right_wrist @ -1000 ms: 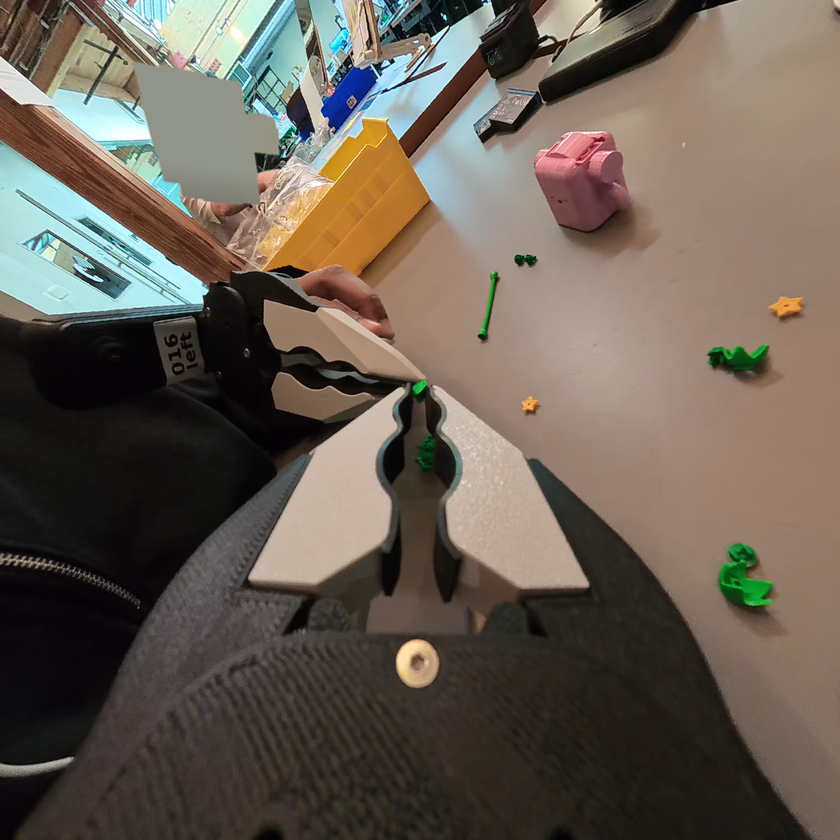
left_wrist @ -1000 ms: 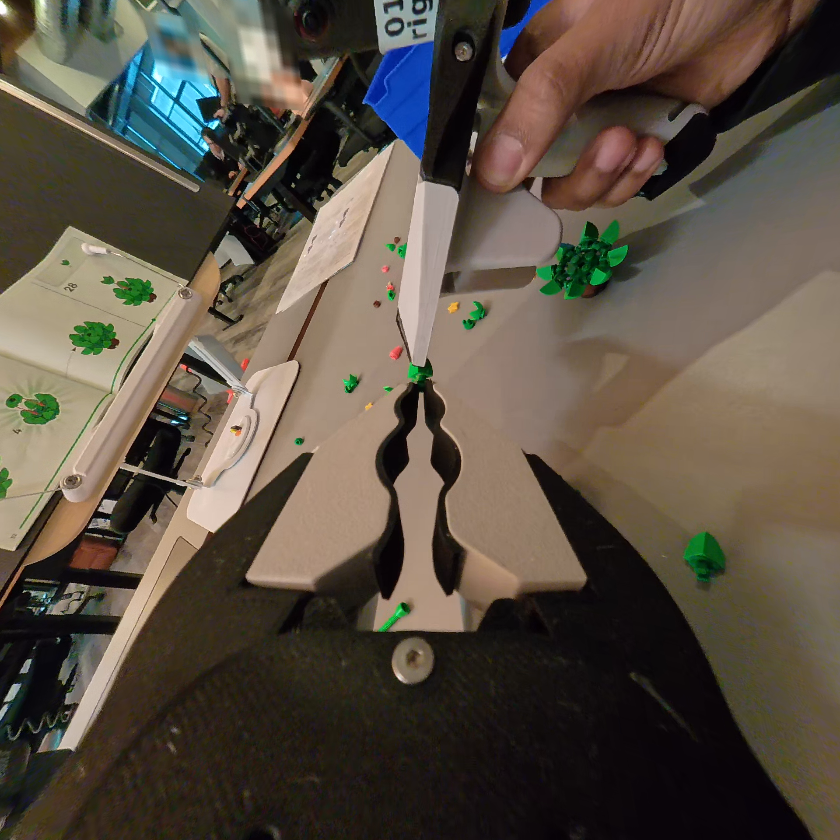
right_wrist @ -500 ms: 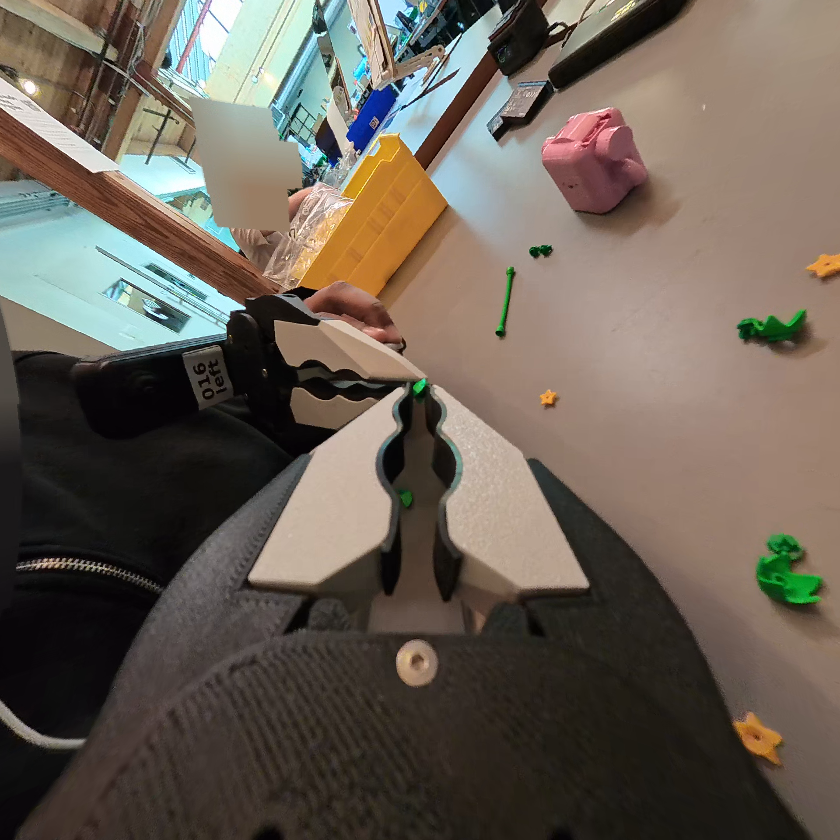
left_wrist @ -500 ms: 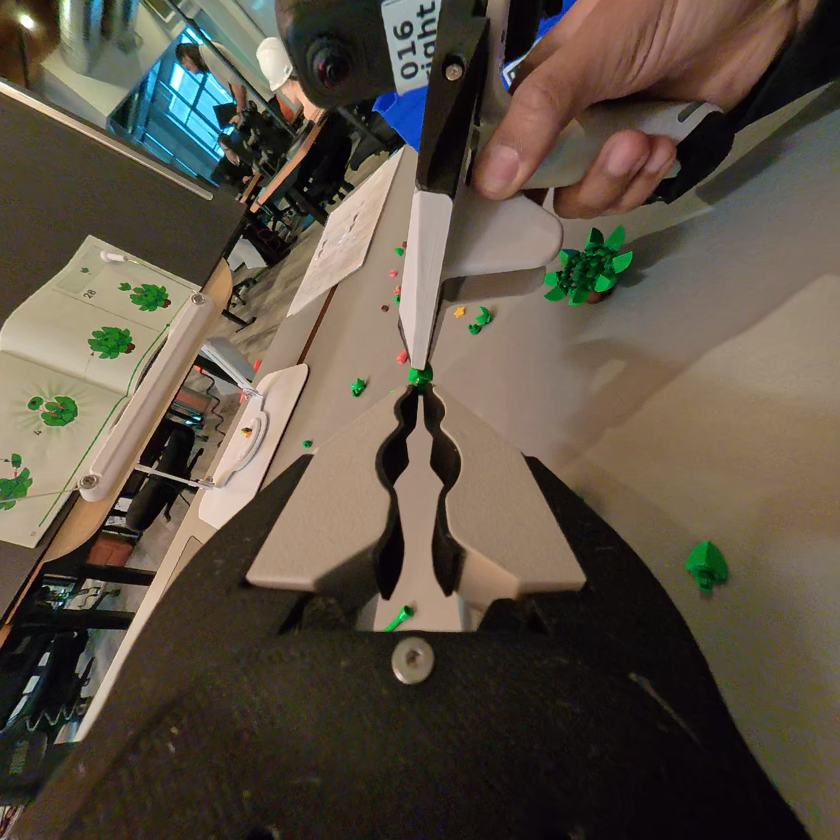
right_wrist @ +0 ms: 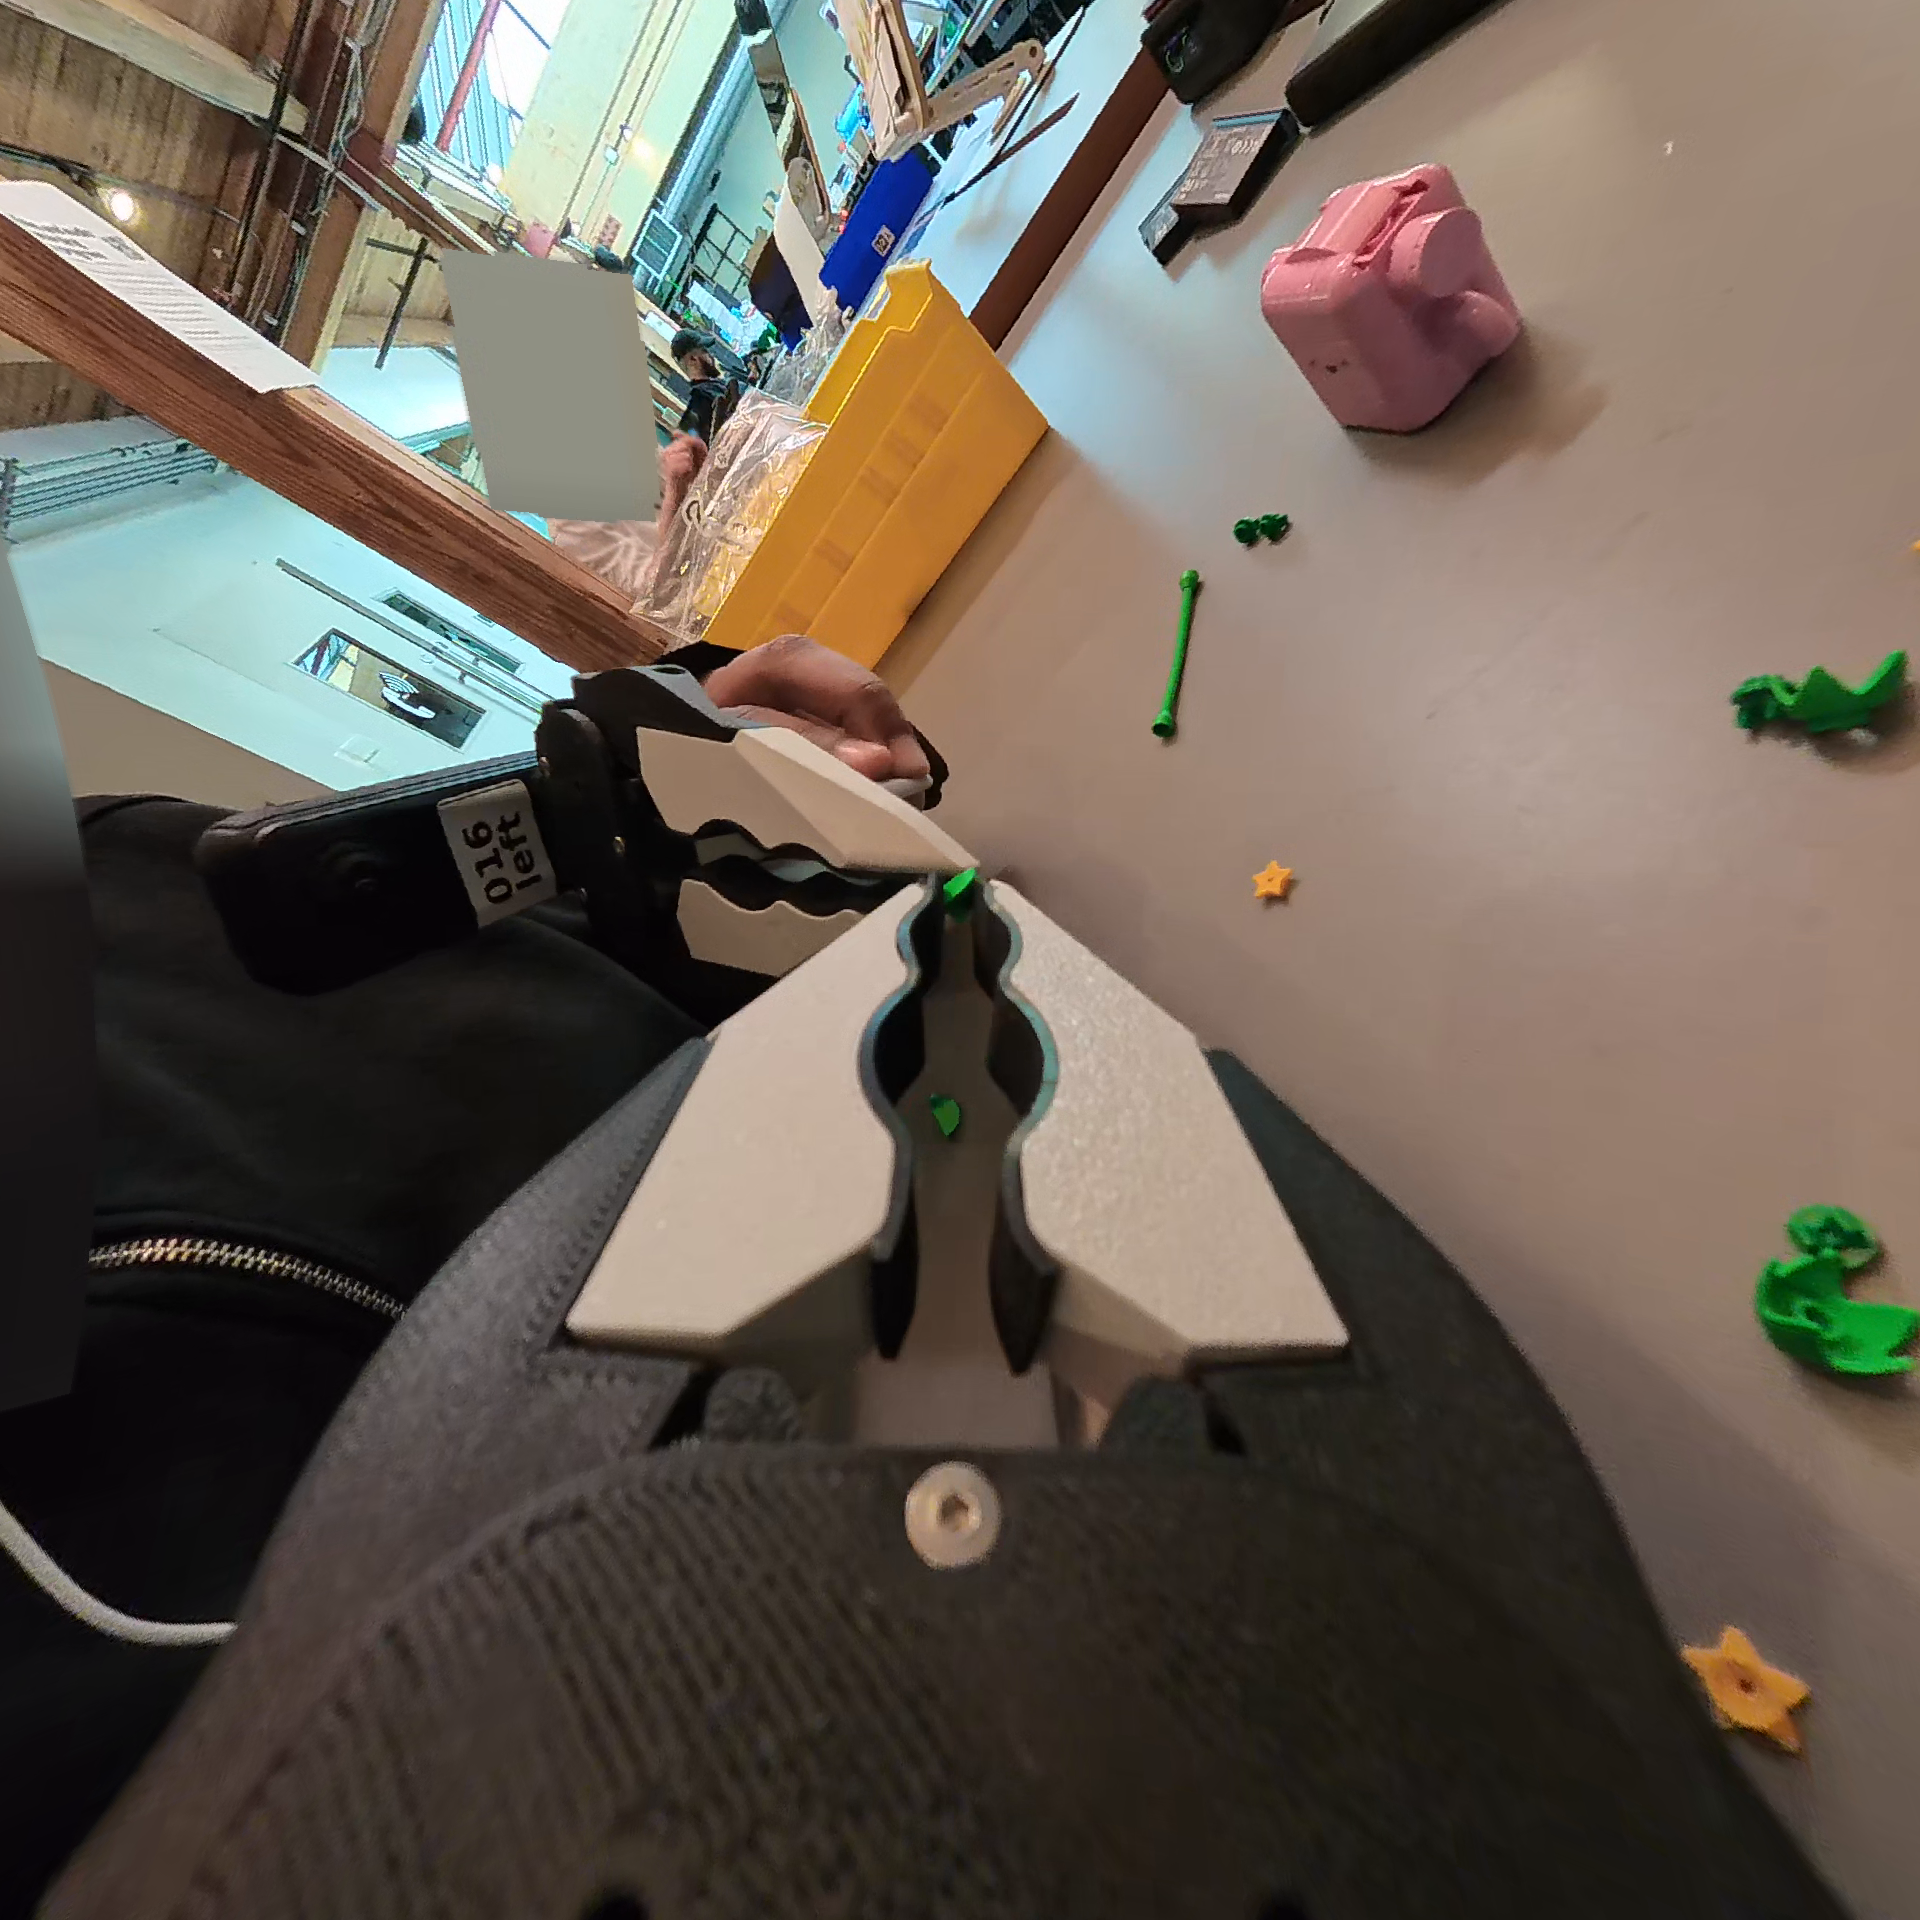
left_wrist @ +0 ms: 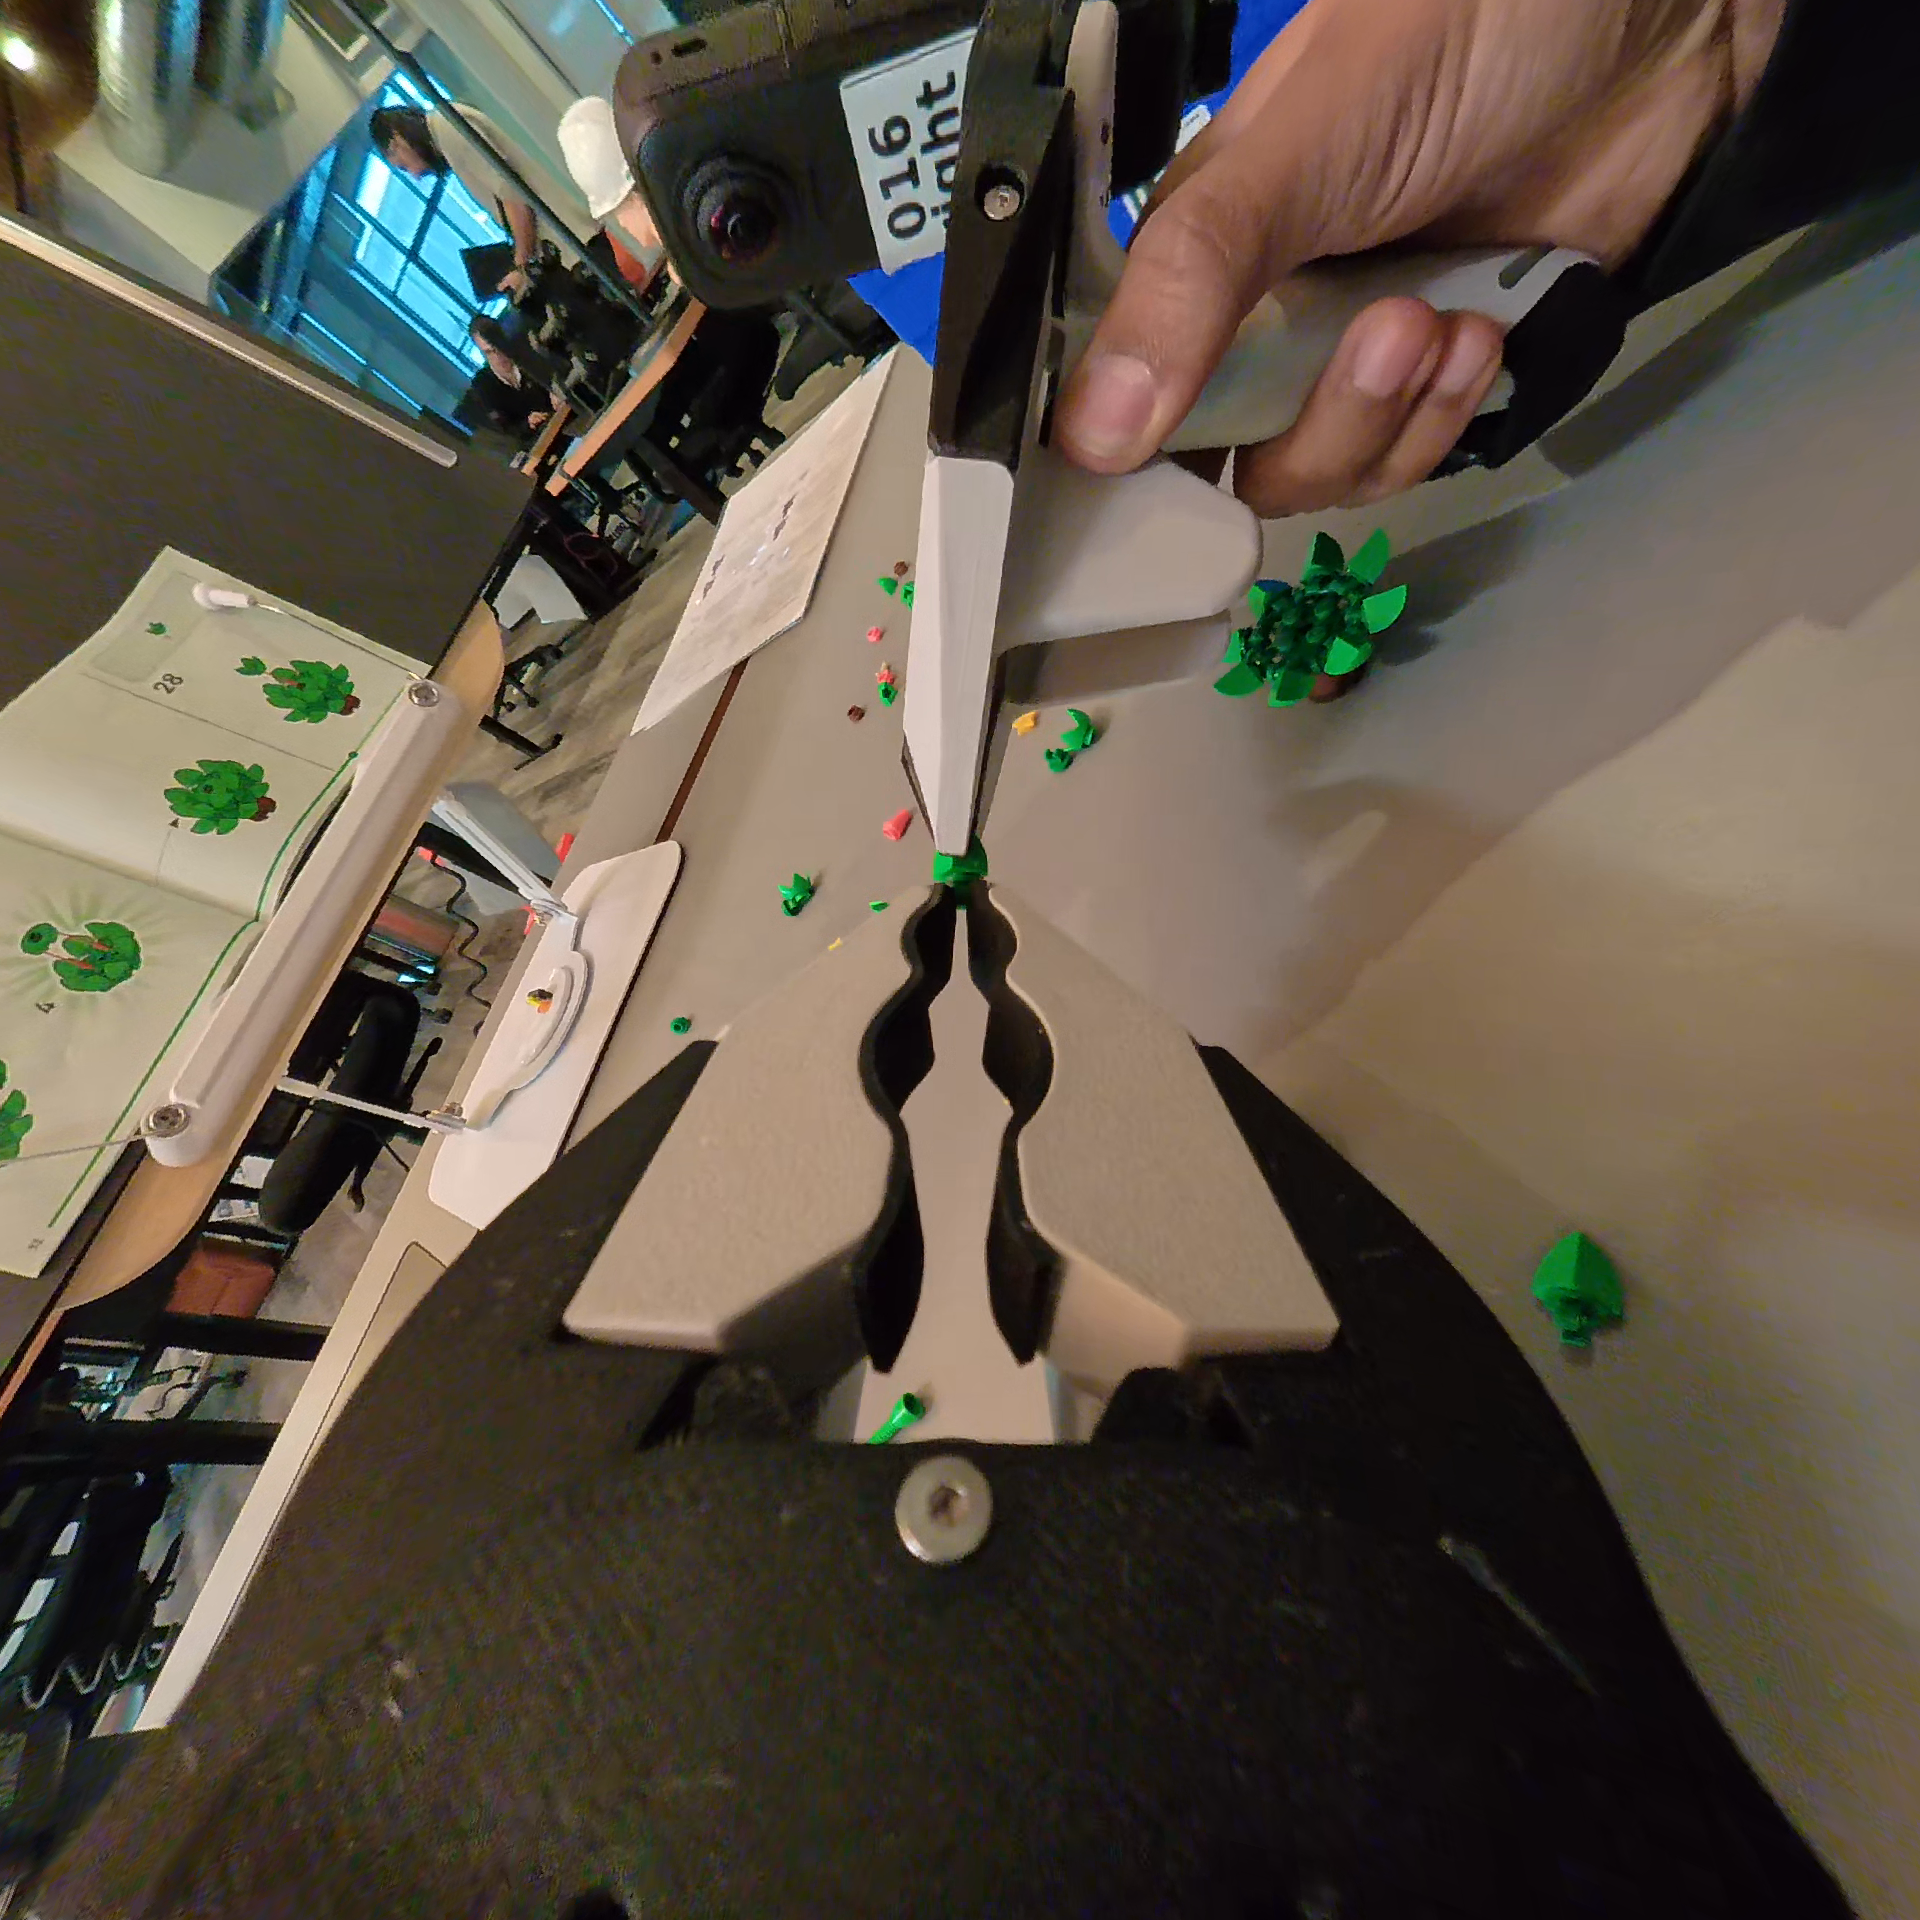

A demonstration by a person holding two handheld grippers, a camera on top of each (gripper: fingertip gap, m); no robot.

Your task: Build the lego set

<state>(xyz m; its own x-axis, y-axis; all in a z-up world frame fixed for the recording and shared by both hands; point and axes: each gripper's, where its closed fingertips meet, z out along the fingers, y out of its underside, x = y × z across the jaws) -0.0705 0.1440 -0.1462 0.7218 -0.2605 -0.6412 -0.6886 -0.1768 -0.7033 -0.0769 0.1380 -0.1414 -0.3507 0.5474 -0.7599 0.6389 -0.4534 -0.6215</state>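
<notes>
My left gripper (left_wrist: pixel 957 902) is shut on a small green lego piece (left_wrist: pixel 959 868) at its tips, held above the grey table (left_wrist: pixel 1558 935). My right gripper (right_wrist: pixel 961 902) meets it tip to tip and is shut on the same small green cluster (right_wrist: pixel 957 891). In the left wrist view the right gripper (left_wrist: pixel 954 836) comes down from above, held by a hand. In the right wrist view the left gripper (right_wrist: pixel 935 857) comes in from the left. I cannot tell whether the cluster is one piece or two joined. A built green plant (left_wrist: pixel 1314 629) stands on the table behind.
Loose pieces lie about: a green leaf (left_wrist: pixel 1577 1288), a green bar (right_wrist: pixel 1176 655), leaf parts (right_wrist: pixel 1818 701) (right_wrist: pixel 1829 1314), yellow stars (right_wrist: pixel 1272 880). A pink box (right_wrist: pixel 1387 296) and a yellow bin (right_wrist: pixel 894 457) stand far off. An open instruction booklet (left_wrist: pixel 156 831) rests on a stand at the left. Left and right tips are no more than a few centimetres apart. Between my left fingertips and the built green plant (left_wrist: pixel 1314 629) there is roughly 11 cm.
Both grippers stay tip to tip on the green piece. The pair has shifted slightly, so the table pieces slide in both views and more of the right gripper's camera shows.
</notes>
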